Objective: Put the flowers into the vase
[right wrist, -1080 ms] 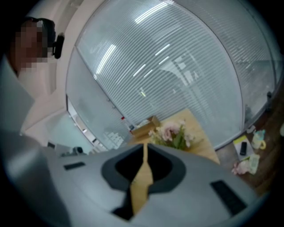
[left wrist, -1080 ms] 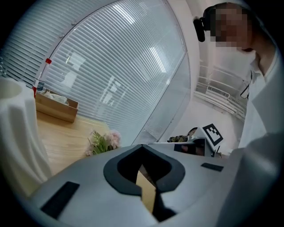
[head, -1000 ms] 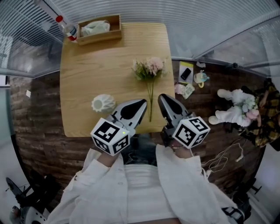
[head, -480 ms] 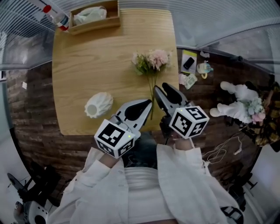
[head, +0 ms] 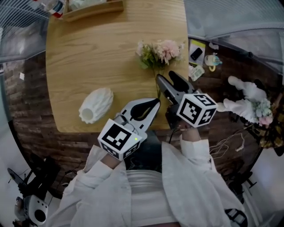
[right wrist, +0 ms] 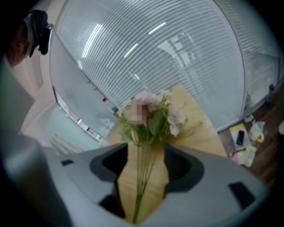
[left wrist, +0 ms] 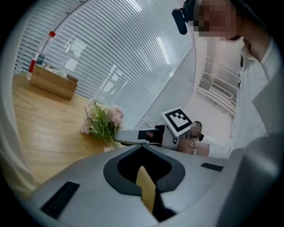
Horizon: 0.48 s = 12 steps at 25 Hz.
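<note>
The wooden table (head: pixel 88 57) fills most of my head view, so I place everything off it. Both of the person's arms come in from below the table's near edge in white sleeves (head: pixel 106 177), forearms bent forward and close together.

The left gripper (head: pixel 154 104) sits over the table's near edge, marker cube toward the body, jaws pointing across the table toward the other tool. In its own view (left wrist: pixel 143 147) the jaw tips meet with nothing clamped. I see only a sliver of table through the hollow behind them.

The right gripper (head: pixel 165 76) is further in over the table, near its right edge, tilted down at the wood. Its jaws have just been opening and now stand wide apart. In the right gripper view (right wrist: pixel 145 153) the green stems run up between them, but neither pad presses on them, so I read no grip.

A box (head: pixel 95 8) sits at the table's far edge. The vase (head: pixel 95 104), white and ribbed, lies on its side on the table's near left part, mouth toward the near edge. It is left of the left gripper and not touching it.

The flowers (head: pixel 160 52) lie flat on the table near its right edge. Their pink and white heads point toward the far side, and their stems run back toward the near edge into the right gripper's gap.
</note>
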Available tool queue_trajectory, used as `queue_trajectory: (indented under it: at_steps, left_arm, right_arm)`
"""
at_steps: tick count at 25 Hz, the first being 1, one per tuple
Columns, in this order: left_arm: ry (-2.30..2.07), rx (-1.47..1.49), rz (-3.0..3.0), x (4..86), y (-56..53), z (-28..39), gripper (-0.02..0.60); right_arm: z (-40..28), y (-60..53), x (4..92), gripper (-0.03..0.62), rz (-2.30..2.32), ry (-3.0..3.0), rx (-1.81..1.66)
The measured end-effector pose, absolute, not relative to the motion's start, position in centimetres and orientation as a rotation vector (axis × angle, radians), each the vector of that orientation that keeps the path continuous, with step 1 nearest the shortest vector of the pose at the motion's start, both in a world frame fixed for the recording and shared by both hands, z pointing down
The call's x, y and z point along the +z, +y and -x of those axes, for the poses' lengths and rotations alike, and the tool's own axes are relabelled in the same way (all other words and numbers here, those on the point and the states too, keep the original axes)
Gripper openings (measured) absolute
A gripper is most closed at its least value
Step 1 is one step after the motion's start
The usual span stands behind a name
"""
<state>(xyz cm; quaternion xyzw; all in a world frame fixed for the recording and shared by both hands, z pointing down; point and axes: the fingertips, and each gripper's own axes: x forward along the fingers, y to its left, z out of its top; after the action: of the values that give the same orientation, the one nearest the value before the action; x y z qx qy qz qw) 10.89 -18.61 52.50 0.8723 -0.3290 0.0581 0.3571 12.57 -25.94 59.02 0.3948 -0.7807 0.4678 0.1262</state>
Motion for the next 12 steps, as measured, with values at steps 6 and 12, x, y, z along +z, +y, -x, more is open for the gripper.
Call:
queue_trajectory:
  at_steps: [6, 12]
  left_arm:
    - [-0.869, 0.160, -2.200, 54.0, -18.5, -10.7, 0.009]
    - [-0.875, 0.144, -2.187, 54.3, -19.0, -10.6, 0.009]
  right_arm:
    - [-12.4, -26.4, 60.1, 0.239, -1.107, -2.265, 1.457]
    - [-11.8, -27.2, 60.7, 0.239, -1.090, -2.246, 1.496]
